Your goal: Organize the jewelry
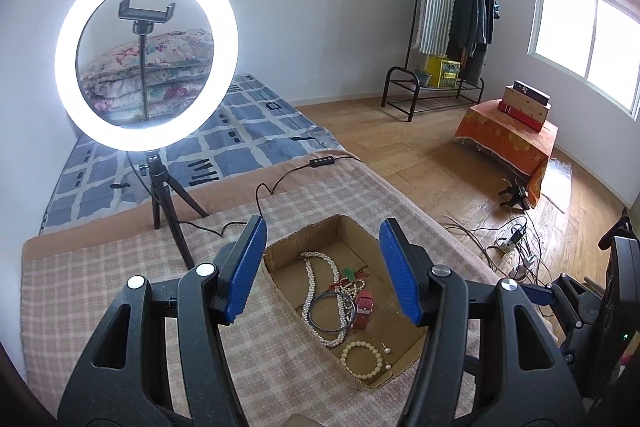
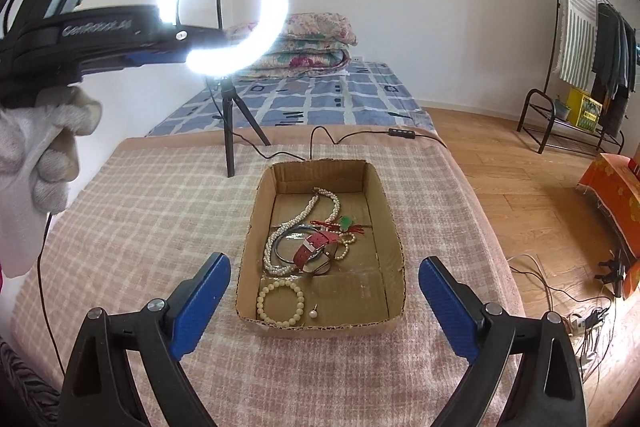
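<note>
A shallow cardboard box sits on the checked pink cloth. In it lie a long pearl necklace, a red-strapped watch, a dark bangle, a green pendant on red cord, a cream bead bracelet and a pearl earring. My left gripper is open and empty, above the box. My right gripper is open and empty, just short of the box's near wall.
A lit ring light on a small black tripod stands on the cloth behind the box, its cable trailing right. A bed with folded quilts lies beyond. Cables and a power strip lie on the wood floor to the right.
</note>
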`<move>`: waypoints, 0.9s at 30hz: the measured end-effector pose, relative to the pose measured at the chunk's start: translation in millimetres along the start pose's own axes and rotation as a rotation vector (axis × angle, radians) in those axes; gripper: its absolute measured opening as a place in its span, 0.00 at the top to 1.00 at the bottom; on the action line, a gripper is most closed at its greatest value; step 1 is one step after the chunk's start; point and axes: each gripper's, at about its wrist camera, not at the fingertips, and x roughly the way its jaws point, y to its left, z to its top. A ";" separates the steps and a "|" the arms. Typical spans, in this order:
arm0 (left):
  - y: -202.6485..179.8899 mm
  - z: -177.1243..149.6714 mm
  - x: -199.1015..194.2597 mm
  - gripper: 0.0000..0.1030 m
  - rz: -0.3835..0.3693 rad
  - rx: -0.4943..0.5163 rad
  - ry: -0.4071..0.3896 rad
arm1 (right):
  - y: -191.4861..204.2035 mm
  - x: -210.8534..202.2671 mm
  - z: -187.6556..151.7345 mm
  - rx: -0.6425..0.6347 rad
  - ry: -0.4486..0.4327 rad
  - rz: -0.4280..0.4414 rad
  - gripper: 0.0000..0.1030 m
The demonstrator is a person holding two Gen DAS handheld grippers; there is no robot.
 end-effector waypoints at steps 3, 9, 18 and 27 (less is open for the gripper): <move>4.0 -7.5 -16.0 0.39 0.010 0.000 -0.011 | 3.9 -7.6 0.2 -0.001 -0.014 -0.024 0.03; 10.1 -23.8 -54.1 0.23 0.029 -0.011 -0.043 | 16.1 -24.9 0.9 -0.031 -0.051 -0.079 0.02; 18.4 -56.6 -89.4 0.15 0.088 -0.051 -0.033 | 15.8 -47.3 -6.2 0.012 -0.087 -0.092 0.01; -5.7 -88.6 -110.5 0.13 0.120 -0.002 -0.023 | 11.7 -58.4 -15.4 0.045 -0.117 -0.114 0.00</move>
